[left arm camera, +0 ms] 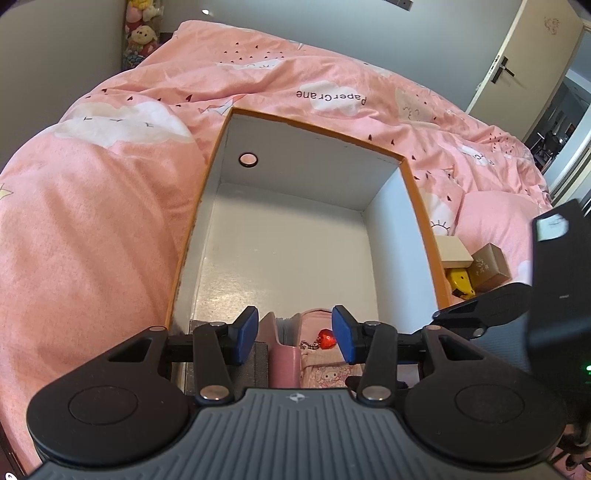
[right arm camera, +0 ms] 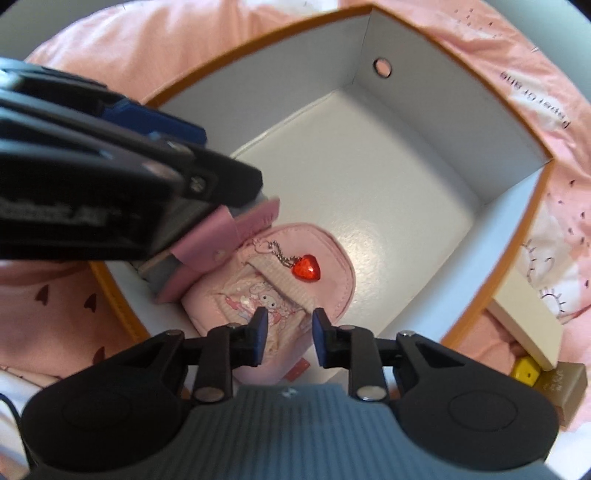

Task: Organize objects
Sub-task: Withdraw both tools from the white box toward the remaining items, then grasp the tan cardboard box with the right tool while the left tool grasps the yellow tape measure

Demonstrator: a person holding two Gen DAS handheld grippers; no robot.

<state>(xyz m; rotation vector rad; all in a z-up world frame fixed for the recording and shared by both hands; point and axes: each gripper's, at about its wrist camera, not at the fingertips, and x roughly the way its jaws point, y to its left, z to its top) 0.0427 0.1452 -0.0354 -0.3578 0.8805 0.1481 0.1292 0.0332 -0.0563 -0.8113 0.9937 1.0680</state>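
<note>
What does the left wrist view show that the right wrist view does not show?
Only the left wrist view shows the plush toys by the wall and the door. Only the right wrist view shows the whole pink pouch, lying flat on the box floor. Both show the white box with its orange rim, the red heart charm, the pink notebook and the pink bedcover.

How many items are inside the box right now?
2 visible: a pink pouch with a red heart charm lying at the near end, and a pink notebook beside it. The left gripper may hide more.
</note>
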